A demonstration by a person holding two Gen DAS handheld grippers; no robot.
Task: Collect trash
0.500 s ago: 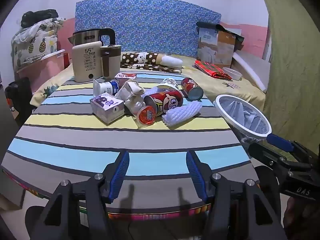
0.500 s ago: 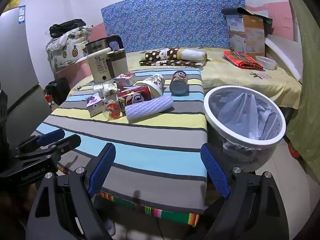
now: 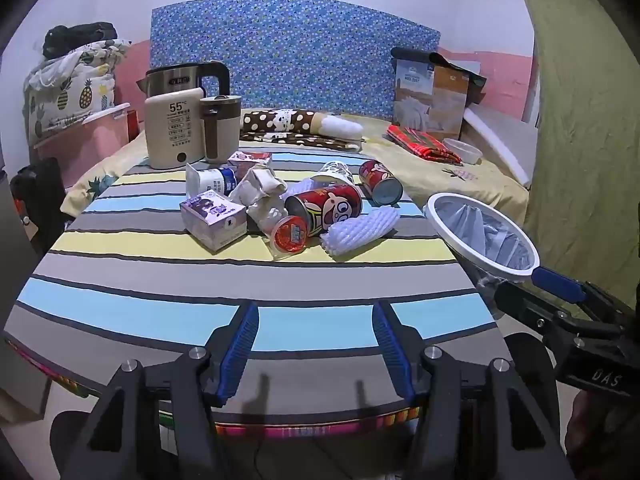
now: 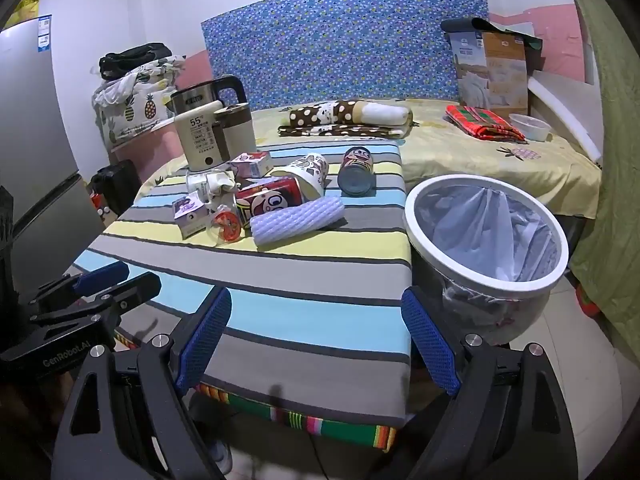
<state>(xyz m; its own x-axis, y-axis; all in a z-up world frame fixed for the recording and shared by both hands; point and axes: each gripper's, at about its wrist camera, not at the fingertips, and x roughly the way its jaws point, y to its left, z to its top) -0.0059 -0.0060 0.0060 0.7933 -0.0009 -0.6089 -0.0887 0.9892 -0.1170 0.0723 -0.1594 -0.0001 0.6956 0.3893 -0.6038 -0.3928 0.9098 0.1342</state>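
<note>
Two grippers sit at the near edge of the striped table (image 3: 120,272), and I have nothing in either. My left gripper (image 3: 316,346) has its blue pads spread apart over the gray and blue stripes, with only cloth between them. My right gripper (image 4: 316,340) is spread wider still, one pad over the table, the other just in front of the white trash bin (image 4: 486,276).

That bin stands on the floor just beside the table's right edge, lined with a pale plastic bag and showing nothing inside that I can make out.

All the trash lies clustered in the middle of the table, well apart from both grippers. I see a red cartoon can (image 3: 328,210) on its side, a white foam sleeve (image 3: 360,232) touching it in front, and a small red-lidded cup (image 3: 290,234) tipped over beside them. Left of those is a purple carton (image 3: 214,220) and crumpled paper wrapping (image 3: 260,190). Behind lie a patterned paper cup (image 3: 336,170), a second red can (image 3: 380,182) and a yogurt tub (image 3: 210,180).

An electric kettle (image 3: 184,80) stands at the far left.
</note>
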